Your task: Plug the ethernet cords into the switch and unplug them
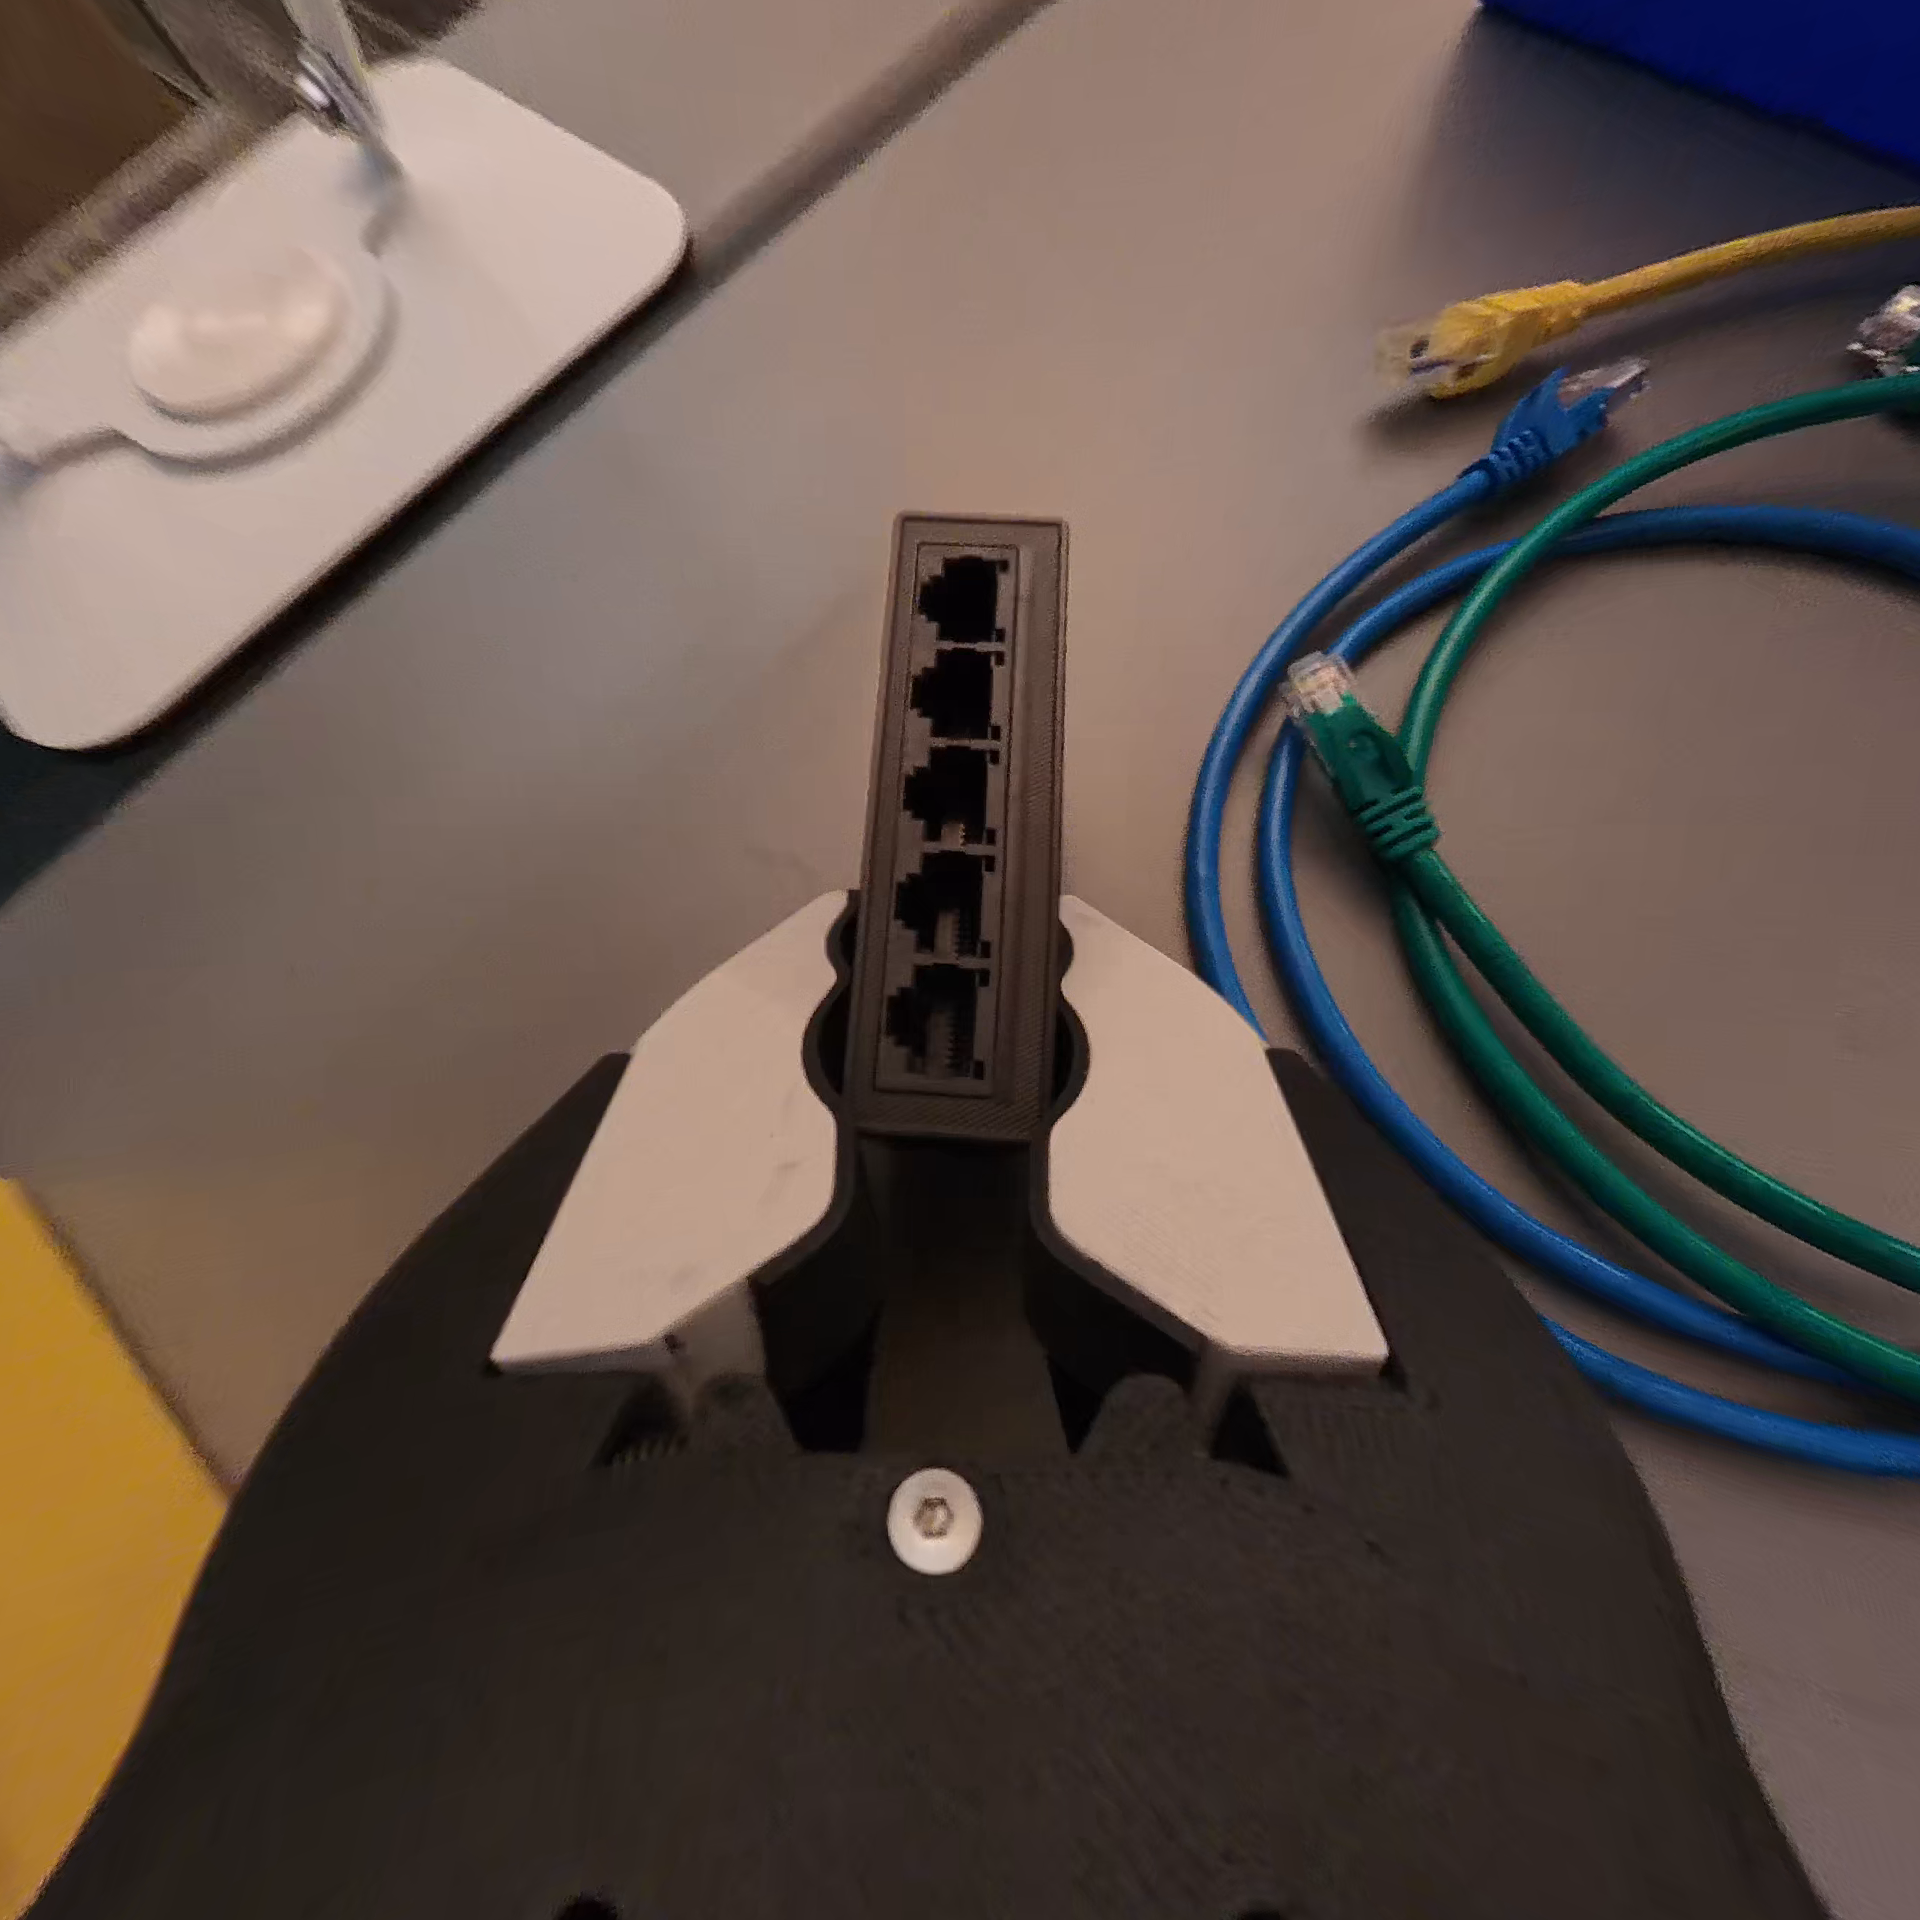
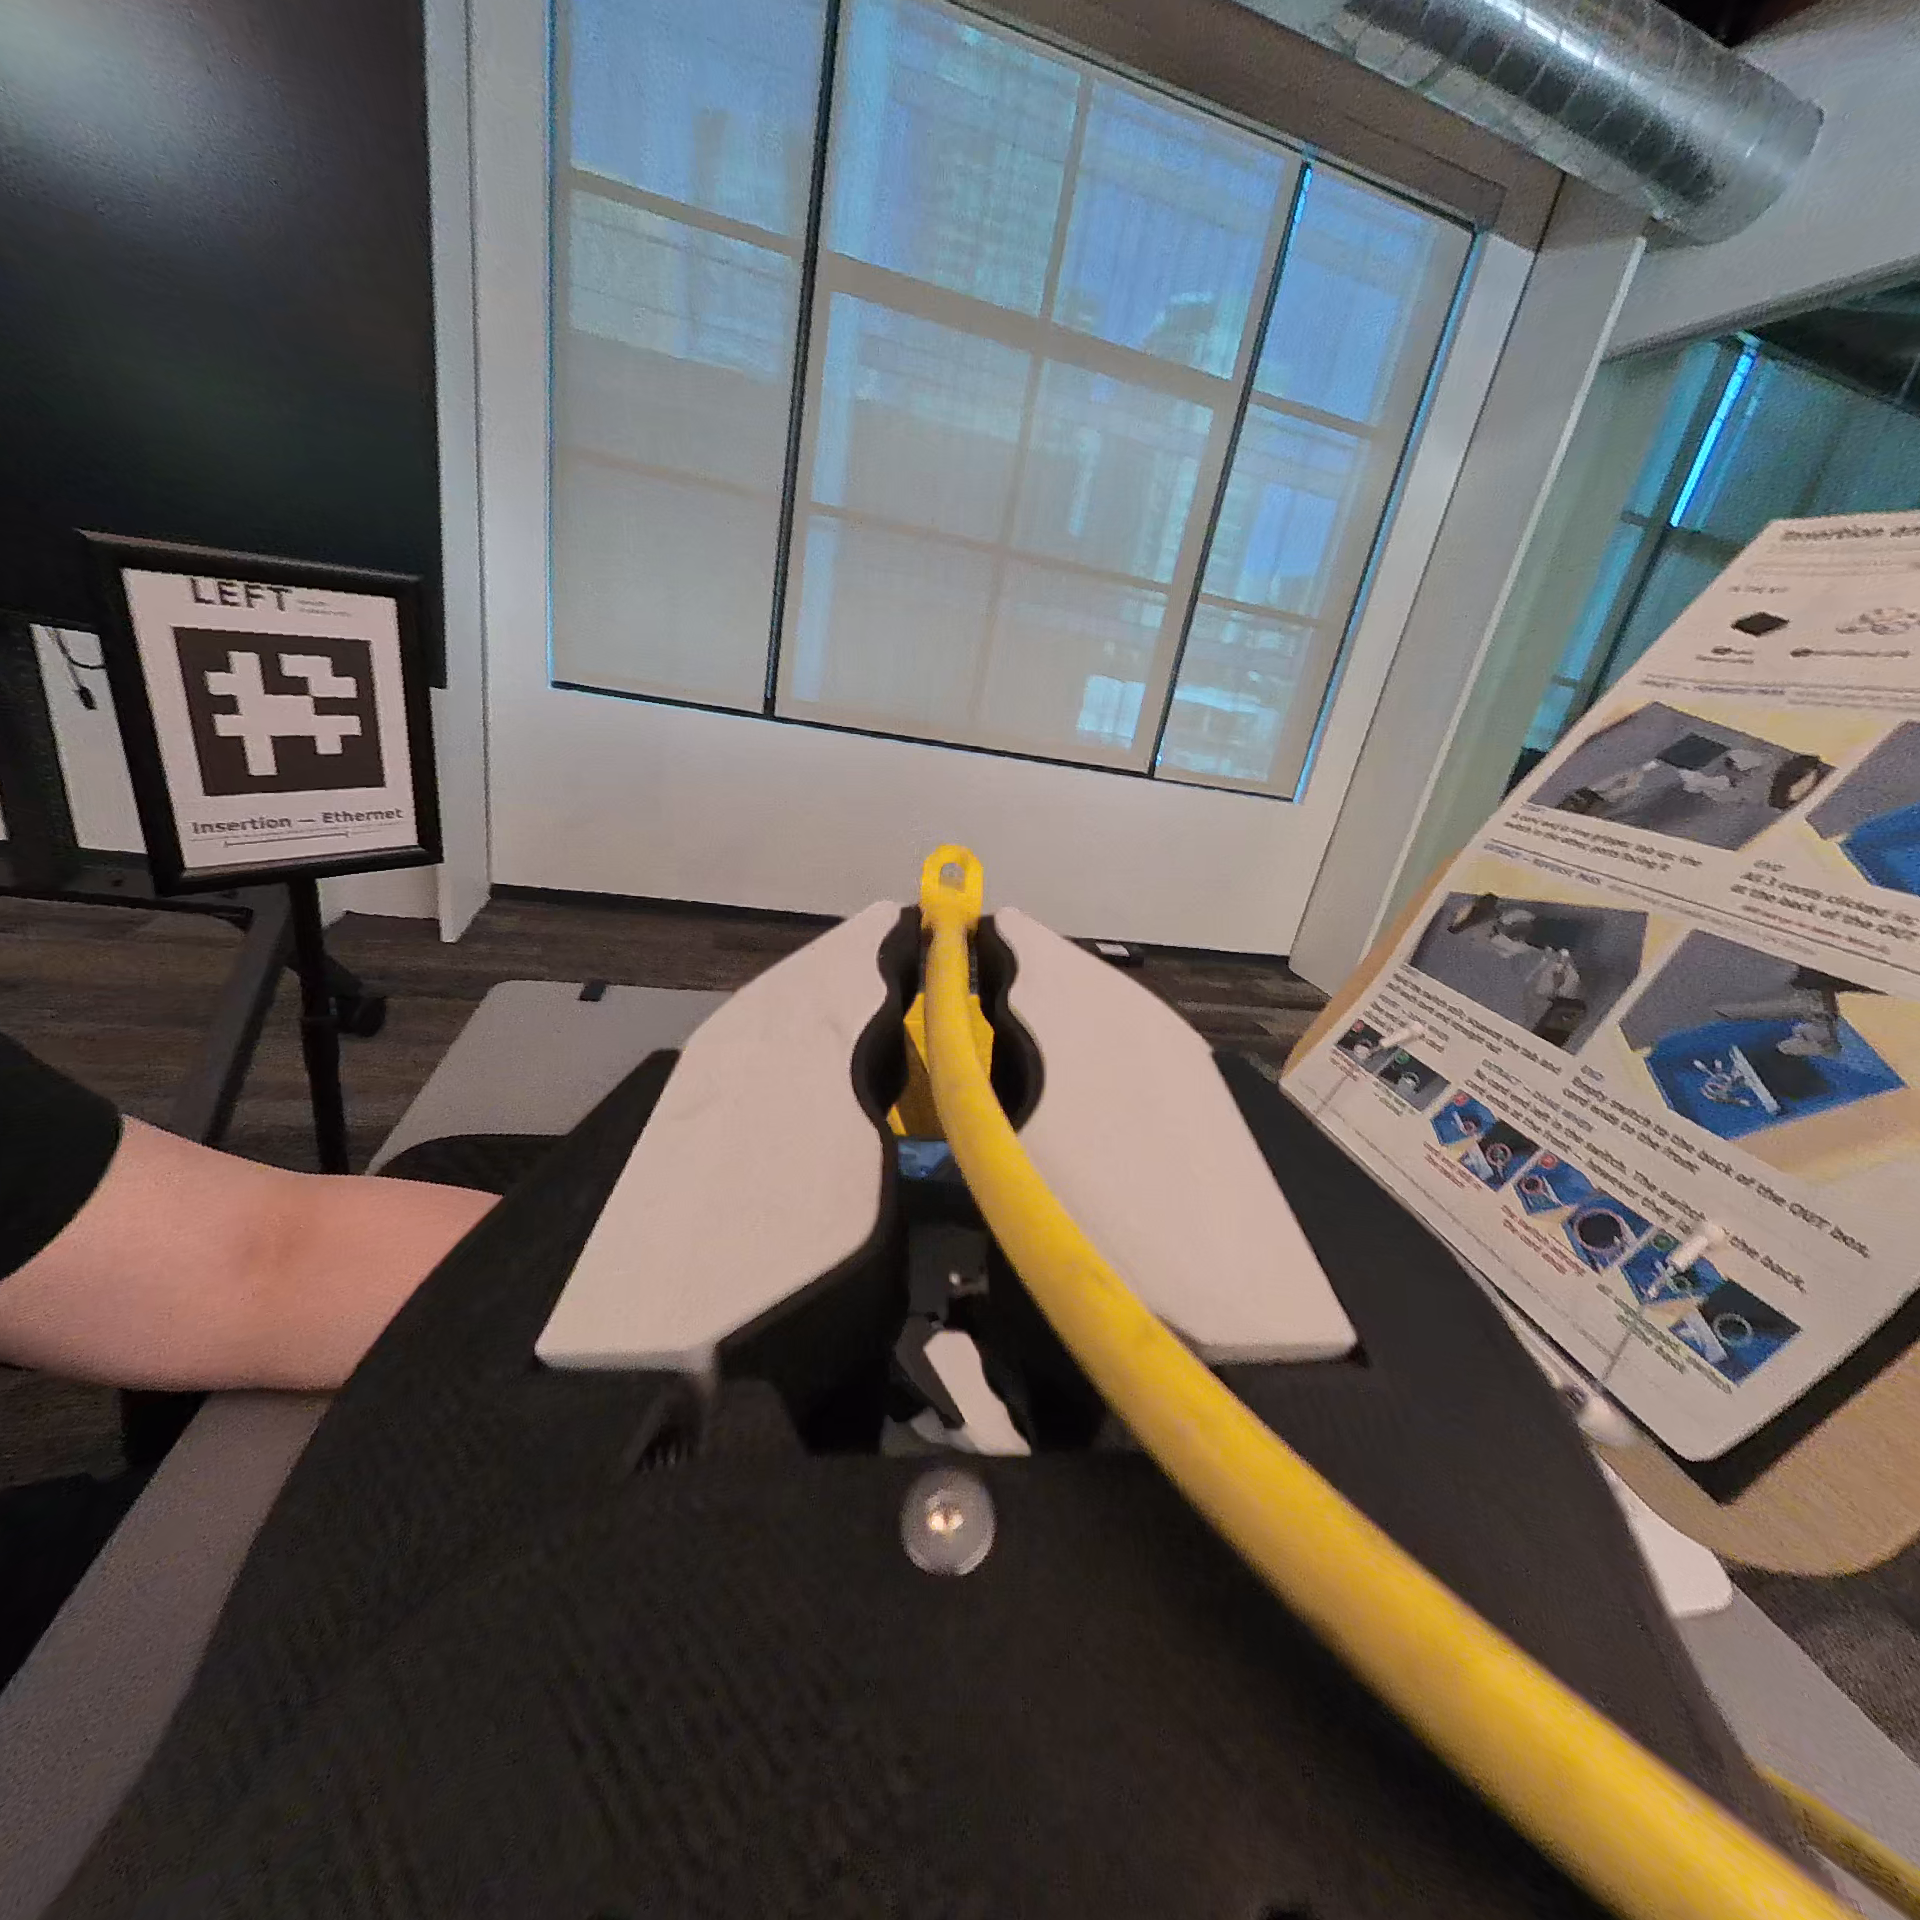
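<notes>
Left fingers (image 1: pixel 961 997) clamp switch (image 1: pixel 971 790); right fingers (image 2: pixel 951 971) clamp yellow cord (image 2: pixel 1091 1309)

- A long black plastic five-port switch (image 1: pixel 966 821) stands up off the grey table (image 1: pixel 623 779), its near end clamped between the left gripper (image 1: pixel 958 997) fingers.
- Right of it lie looped blue (image 1: pixel 1236 935) and green ethernet cords (image 1: pixel 1382 790); a yellow cord's plug (image 1: pixel 1475 338) lies farther off.
- A white flat stand base (image 1: pixel 343 416) sits far left.
- The right gripper (image 2: pixel 951 966) pinches another yellow cord (image 2: pixel 1143 1330), which trails near right.

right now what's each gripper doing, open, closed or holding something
Left gripper: closed on the black five-port plastic switch.
Right gripper: closed on the plug end of a yellow ethernet cord.
</notes>
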Action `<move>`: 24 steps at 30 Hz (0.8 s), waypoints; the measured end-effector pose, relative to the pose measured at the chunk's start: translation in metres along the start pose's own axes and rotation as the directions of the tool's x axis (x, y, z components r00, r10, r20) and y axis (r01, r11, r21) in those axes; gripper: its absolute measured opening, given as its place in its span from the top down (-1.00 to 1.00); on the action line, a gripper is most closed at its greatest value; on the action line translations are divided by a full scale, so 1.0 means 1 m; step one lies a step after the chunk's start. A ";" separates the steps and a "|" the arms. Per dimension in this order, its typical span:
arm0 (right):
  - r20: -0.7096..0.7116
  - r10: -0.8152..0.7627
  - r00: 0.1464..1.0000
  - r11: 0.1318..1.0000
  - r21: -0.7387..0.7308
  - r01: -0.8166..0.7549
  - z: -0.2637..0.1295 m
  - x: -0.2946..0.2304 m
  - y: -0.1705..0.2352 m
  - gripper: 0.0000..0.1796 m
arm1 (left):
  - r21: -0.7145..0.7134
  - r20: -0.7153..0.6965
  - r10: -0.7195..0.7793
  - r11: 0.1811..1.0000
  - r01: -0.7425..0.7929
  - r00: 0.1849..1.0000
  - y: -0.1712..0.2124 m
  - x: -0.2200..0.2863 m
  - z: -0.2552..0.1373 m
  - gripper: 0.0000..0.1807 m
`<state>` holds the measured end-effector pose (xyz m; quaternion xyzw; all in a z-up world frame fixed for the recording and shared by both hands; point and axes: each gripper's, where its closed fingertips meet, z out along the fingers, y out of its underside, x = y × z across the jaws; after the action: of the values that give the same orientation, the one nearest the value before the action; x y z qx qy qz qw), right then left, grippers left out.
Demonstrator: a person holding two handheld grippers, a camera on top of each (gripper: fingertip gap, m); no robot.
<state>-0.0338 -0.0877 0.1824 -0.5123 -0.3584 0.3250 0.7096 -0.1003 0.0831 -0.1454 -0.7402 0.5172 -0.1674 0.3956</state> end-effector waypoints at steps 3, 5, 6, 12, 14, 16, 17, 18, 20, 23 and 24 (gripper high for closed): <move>-0.058 -0.003 0.998 0.999 -0.041 0.000 0.000 0.012 0.009 0.87 | 0.054 0.128 0.075 0.995 -0.083 0.989 -0.021 -0.011 -0.018 0.68; -0.097 -0.017 0.995 0.998 -0.069 0.010 0.001 0.019 0.015 0.88 | 0.109 0.225 0.127 0.982 -0.154 0.966 -0.044 -0.017 -0.039 0.68; -0.111 -0.019 0.994 0.996 -0.084 0.010 0.001 0.022 0.019 0.88 | 0.136 0.271 0.155 0.971 -0.197 0.950 -0.057 -0.019 -0.051 0.68; -0.104 0.006 0.995 0.994 -0.107 -0.017 0.011 0.024 0.033 0.88 | 0.215 0.458 0.297 0.878 -0.429 0.838 -0.137 -0.012 -0.116 0.67; -0.084 0.001 0.996 0.995 -0.101 -0.010 0.017 0.020 0.035 0.88 | 0.195 0.508 0.341 0.849 -0.492 0.791 -0.155 -0.011 -0.129 0.67; -0.073 -0.030 0.997 0.995 -0.097 0.022 0.022 0.014 0.035 0.88 | 0.171 0.540 0.370 0.832 -0.528 0.756 -0.167 -0.010 -0.138 0.67; -0.081 -0.047 0.996 0.994 -0.104 0.038 0.025 0.013 0.036 0.88 | 0.167 0.555 0.376 0.824 -0.542 0.742 -0.171 -0.009 -0.143 0.68; -0.092 -0.066 0.994 0.992 -0.112 0.056 0.027 0.013 0.037 0.88 | 0.173 0.568 0.378 0.814 -0.555 0.731 -0.174 -0.007 -0.147 0.68; -0.112 -0.097 0.989 0.989 -0.121 0.084 0.031 0.013 0.039 0.88 | 0.185 0.582 0.385 0.795 -0.578 0.717 -0.177 -0.004 -0.153 0.68; -0.158 -0.104 0.982 0.990 -0.106 0.088 0.033 0.018 0.040 0.88 | 0.176 0.581 0.396 0.792 -0.584 0.711 -0.178 -0.002 -0.158 0.68; -0.170 -0.109 0.979 0.992 -0.084 0.096 0.033 0.019 0.038 0.88 | 0.186 0.584 0.391 0.788 -0.587 0.711 -0.179 -0.001 -0.161 0.68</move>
<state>-0.0553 -0.0457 0.1564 -0.5460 -0.3327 0.2281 0.7342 -0.0928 0.0447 0.0924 -0.5045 0.5322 0.0588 0.6773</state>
